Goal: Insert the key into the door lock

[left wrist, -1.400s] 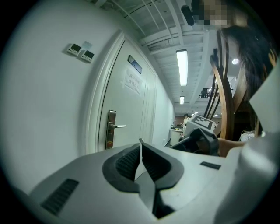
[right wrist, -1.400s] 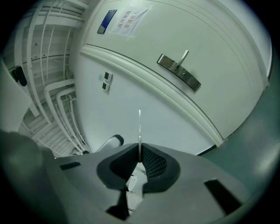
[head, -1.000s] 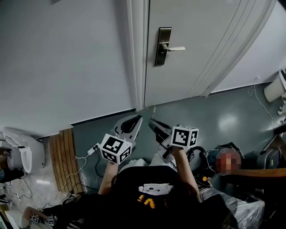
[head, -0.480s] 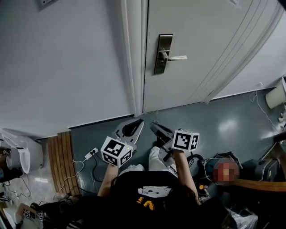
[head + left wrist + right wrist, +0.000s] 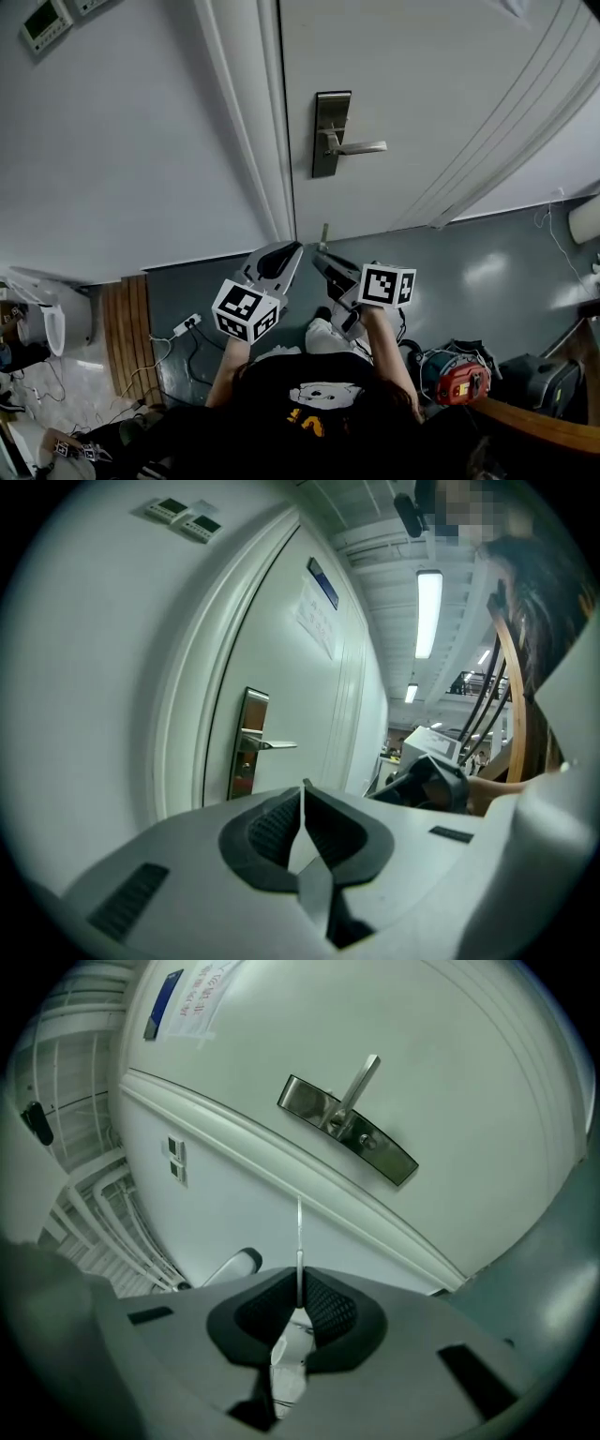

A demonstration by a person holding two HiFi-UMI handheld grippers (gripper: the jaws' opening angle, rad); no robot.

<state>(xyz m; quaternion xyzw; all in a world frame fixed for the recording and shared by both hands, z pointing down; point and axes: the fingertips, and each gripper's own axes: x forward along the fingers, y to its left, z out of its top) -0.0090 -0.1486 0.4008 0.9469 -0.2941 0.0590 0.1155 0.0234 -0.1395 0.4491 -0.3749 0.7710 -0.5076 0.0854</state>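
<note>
The steel lock plate [image 5: 331, 134] with its lever handle [image 5: 361, 147] sits on the white door [image 5: 422, 84], well ahead of both grippers. My right gripper [image 5: 322, 255] is shut on a thin metal key [image 5: 324, 234], whose blade points at the door's foot. In the right gripper view the key [image 5: 299, 1232] rises from the gripper [image 5: 300, 1283], below the lock plate [image 5: 347, 1129]. My left gripper [image 5: 286, 248] hangs beside it, shut and empty. In the left gripper view, that gripper [image 5: 302, 794] faces the lock plate [image 5: 246, 744].
The white door frame [image 5: 248, 122] runs left of the lock. On the floor lie a wooden slat mat [image 5: 131, 328], a power strip with cables [image 5: 186, 325], a white fixture [image 5: 42, 314] and a red tool [image 5: 459, 380]. Wall controllers [image 5: 42, 19] hang at the top left.
The door and lock plate have grown larger and slid lower in the head view, nearer the grippers. Both grippers stay side by side, still shut.
</note>
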